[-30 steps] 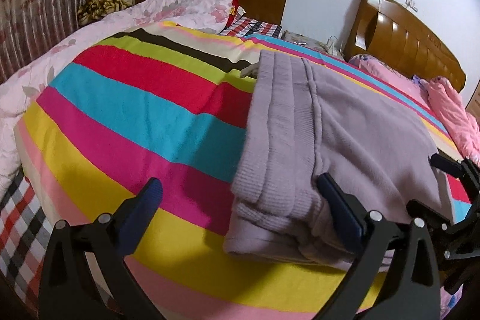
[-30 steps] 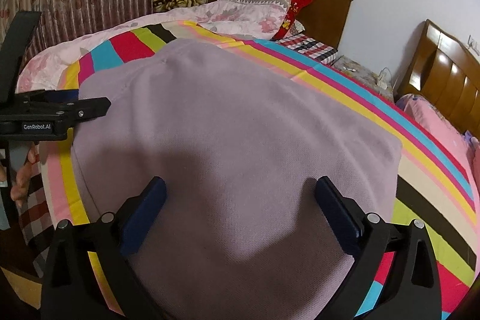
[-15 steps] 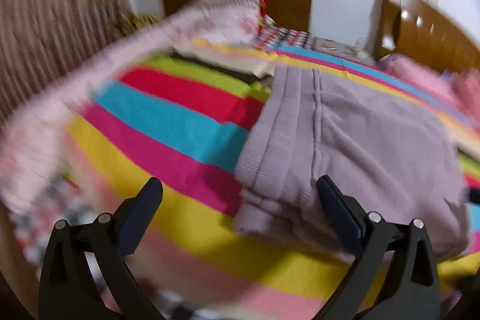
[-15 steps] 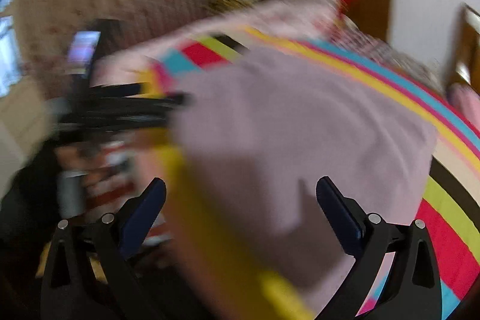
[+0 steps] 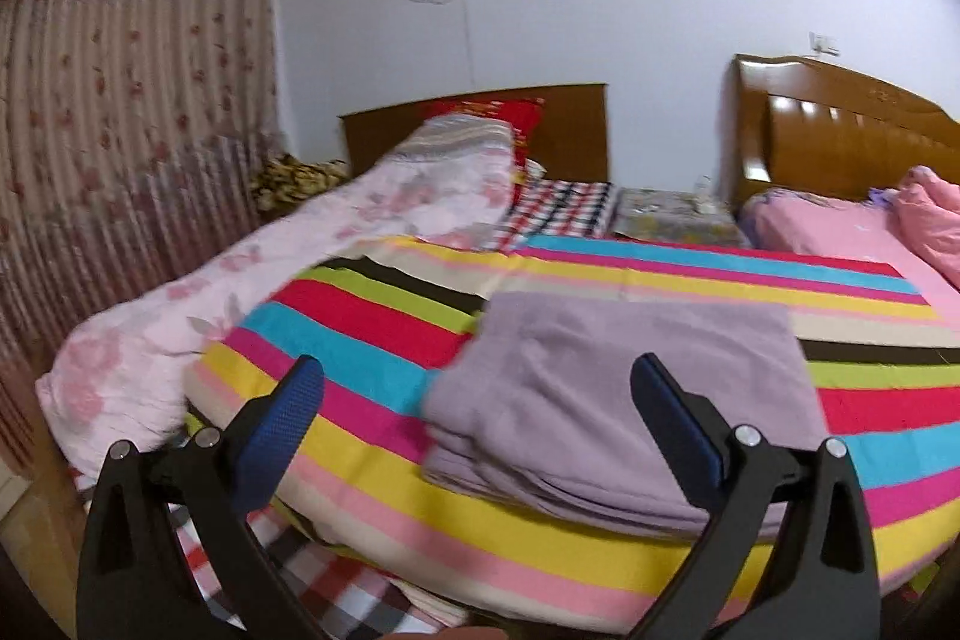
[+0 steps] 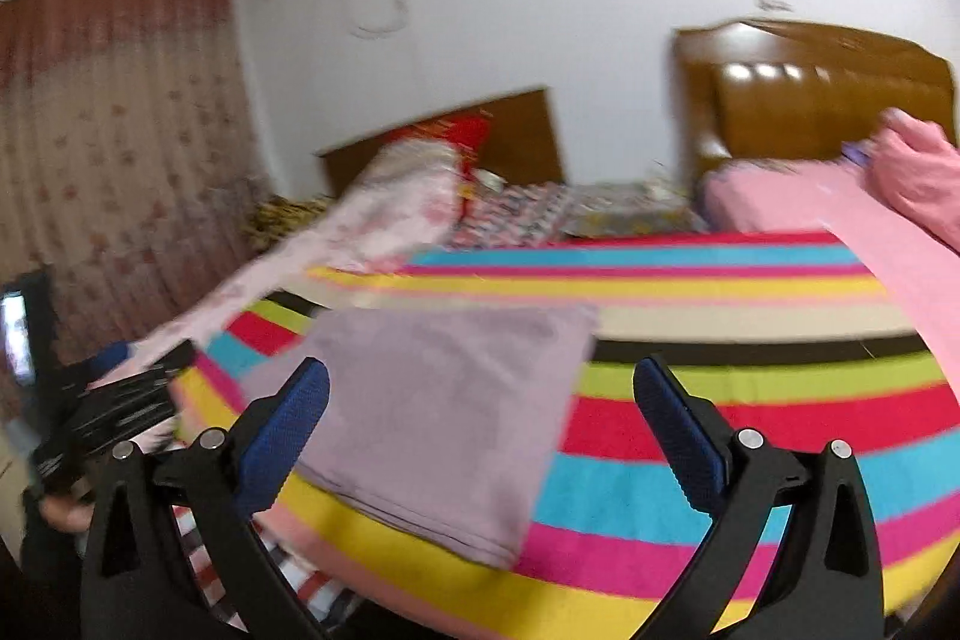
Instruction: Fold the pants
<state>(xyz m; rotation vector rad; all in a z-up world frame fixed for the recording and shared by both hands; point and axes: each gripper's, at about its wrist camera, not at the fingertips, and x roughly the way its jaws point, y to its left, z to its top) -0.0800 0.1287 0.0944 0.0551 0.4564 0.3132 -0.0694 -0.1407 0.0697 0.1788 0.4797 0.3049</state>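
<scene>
The folded pants (image 5: 624, 388) lie on the striped blanket (image 5: 600, 556) just ahead of both tools, right of center before the left gripper (image 5: 474, 400) and left of center before the right gripper (image 6: 480, 406), each spread wide and empty.

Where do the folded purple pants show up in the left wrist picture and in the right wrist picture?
Left wrist: folded purple pants lie lower centre, reaching behind the right finger.
Right wrist: they lie lower centre-left, reaching behind the left finger.
Shared landmark: the striped blanket beneath them.
</scene>
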